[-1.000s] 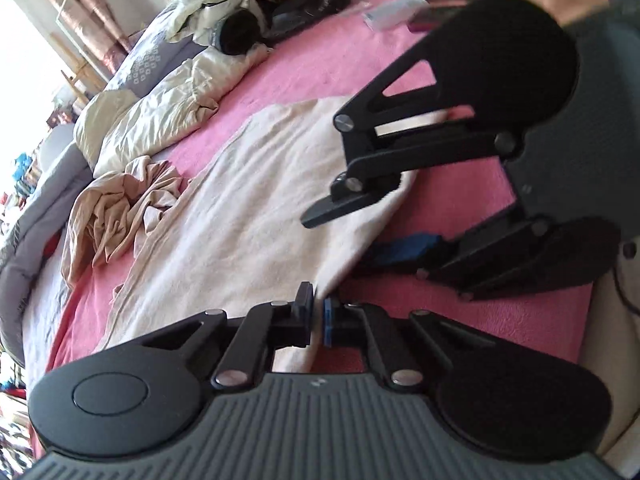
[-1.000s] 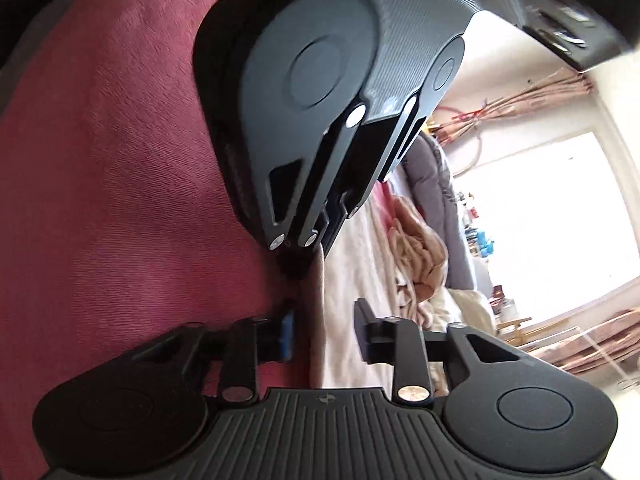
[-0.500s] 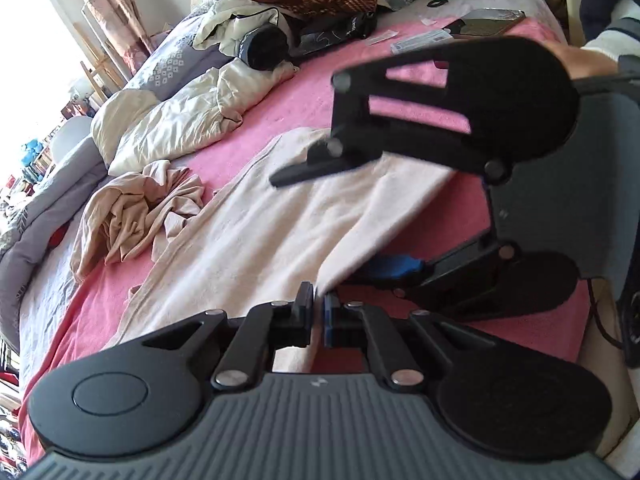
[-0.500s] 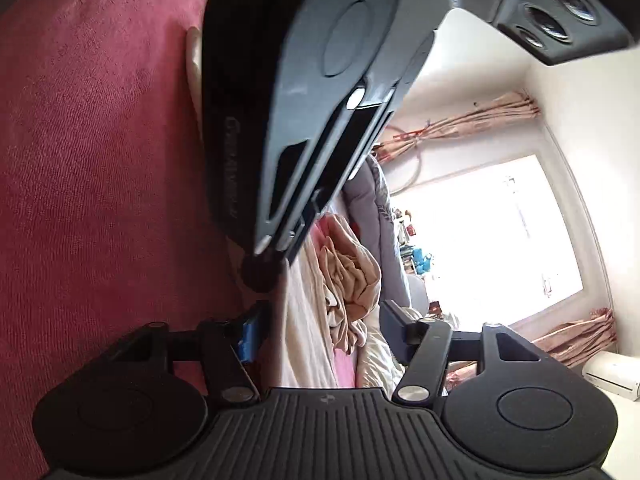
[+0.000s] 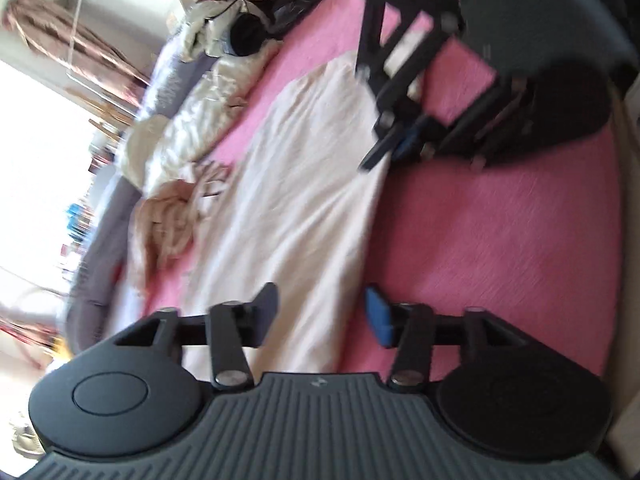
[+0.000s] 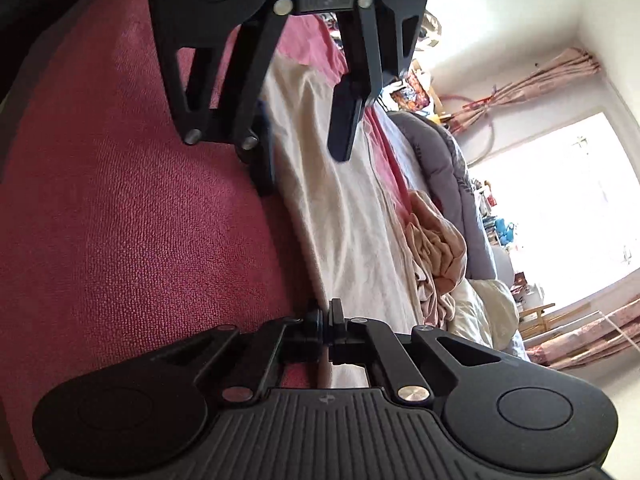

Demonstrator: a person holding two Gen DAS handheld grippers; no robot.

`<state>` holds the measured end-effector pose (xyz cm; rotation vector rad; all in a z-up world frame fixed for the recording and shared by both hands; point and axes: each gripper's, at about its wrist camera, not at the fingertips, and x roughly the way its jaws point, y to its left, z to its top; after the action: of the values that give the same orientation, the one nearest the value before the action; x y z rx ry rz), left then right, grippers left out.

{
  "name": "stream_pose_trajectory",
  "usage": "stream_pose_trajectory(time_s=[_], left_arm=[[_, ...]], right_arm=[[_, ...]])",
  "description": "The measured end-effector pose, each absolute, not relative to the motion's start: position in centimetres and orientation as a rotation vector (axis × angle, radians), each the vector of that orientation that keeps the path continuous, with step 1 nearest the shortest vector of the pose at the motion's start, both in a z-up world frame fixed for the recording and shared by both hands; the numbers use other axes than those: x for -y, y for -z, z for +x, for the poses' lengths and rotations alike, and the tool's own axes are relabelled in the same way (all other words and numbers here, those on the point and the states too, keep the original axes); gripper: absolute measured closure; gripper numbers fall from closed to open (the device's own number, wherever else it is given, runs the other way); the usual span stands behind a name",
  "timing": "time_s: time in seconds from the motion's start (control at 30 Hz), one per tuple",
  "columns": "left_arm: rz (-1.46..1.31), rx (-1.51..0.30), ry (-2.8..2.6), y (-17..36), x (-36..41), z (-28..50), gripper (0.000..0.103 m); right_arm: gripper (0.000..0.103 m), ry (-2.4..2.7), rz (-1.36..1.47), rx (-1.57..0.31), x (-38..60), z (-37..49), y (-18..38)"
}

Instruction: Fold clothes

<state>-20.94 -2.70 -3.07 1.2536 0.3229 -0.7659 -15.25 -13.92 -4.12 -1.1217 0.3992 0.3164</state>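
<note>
Now the cream garment lies spread flat along the pink bed cover, its long near edge running straight from one gripper to the other, with a wide bare stretch of cover beside that edge. At the left of the left wrist view, a grey quilt lines the far side of the bed, then a crumpled beige cloth and a bundle of white bedding rest just beside the garment's far edge. The left gripper has just been opening; its jaws stand apart over the garment's edge, pads clear of the cloth. Further right, the right gripper has just been closing, and its jaws are pinched together on the garment's edge; in its own view the fabric runs up to the closed tips, though the pinch itself is dark and hard to make out. The left wrist view is blurred, so the heap of dark items at the bed's far end cannot be told apart. Both gripper bodies cut off the nearest part of the bed.
</note>
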Motion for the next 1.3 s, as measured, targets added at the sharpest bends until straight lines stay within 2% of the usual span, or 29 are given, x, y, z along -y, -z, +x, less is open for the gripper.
stream_pose_trajectory(time_s=[0.13, 0.23, 0.3, 0.37, 0.53, 0.6, 0.67, 0.97, 1.03, 1.07, 1.1, 1.13, 1.17, 1.23, 1.27, 1.3], left_arm=[[1.360, -0.319, 0.692, 4.1, 1.3, -19.7, 0.037], [1.406, -0.357, 0.665, 5.0, 0.5, -18.8, 0.058], [1.433, -0.384, 0.658, 5.7, 0.1, -18.5, 0.086], [1.449, -0.400, 0.671, 6.2, -0.2, -18.8, 0.101], [1.410, -0.417, 0.688, 6.0, -1.2, -19.4, 0.103], [1.363, -0.448, 0.700, 5.3, -1.5, -19.0, 0.103], [1.307, -0.483, 0.708, 4.5, -1.7, -18.5, 0.103], [1.234, -0.511, 0.724, 3.1, -2.6, -18.2, 0.103], [1.197, -0.517, 0.723, 2.6, -2.8, -18.0, 0.103], [1.182, -0.520, 0.726, 2.4, -2.9, -18.0, 0.103], [1.172, -0.519, 0.727, 2.1, -3.0, -18.0, 0.103], [1.167, -0.517, 0.729, 1.9, -3.1, -18.0, 0.103], [1.163, -0.515, 0.733, 1.6, -3.3, -18.2, 0.102], [1.143, -0.508, 0.737, 0.6, -3.9, -18.4, 0.095], [1.124, -0.505, 0.736, -0.2, -4.4, -18.5, 0.087], [1.088, -0.505, 0.731, -1.0, -4.8, -18.2, 0.086]], right_arm=[[0.099, -0.315, -1.114, -0.404, 13.7, -14.8, 3.8], [0.099, -0.312, -1.114, -0.408, 11.8, -19.4, 5.5], [0.099, -0.311, -1.117, -0.410, 10.7, -21.0, 5.8], [0.099, -0.306, -1.116, -0.403, 10.3, -20.9, 5.7], [0.096, -0.294, -1.103, -0.342, 9.7, -21.7, 5.3], [0.086, -0.297, -1.102, -0.272, 9.2, -20.3, 5.4], [0.064, -0.324, -1.097, -0.231, 7.5, -20.4, 5.5], [0.057, -0.359, -1.046, -0.196, 0.6, -19.9, 5.6], [0.057, -0.346, -1.028, -0.205, 0.1, -19.3, 5.5], [0.063, -0.341, -1.014, -0.216, -0.1, -19.0, 5.5], [0.070, -0.348, -0.999, -0.245, -0.2, -18.8, 5.5], [0.092, -0.363, -0.983, -0.285, -0.3, -18.7, 5.5], [0.097, -0.377, -0.966, -0.325, -0.3, -18.6, 5.6], [0.098, -0.385, -0.957, -0.332, -0.2, -19.0, 5.6], [0.098, -0.388, -0.948, -0.335, -0.1, -19.2, 5.5], [0.098, -0.393, -0.936, -0.342, 0.1, -19.3, 5.4]])
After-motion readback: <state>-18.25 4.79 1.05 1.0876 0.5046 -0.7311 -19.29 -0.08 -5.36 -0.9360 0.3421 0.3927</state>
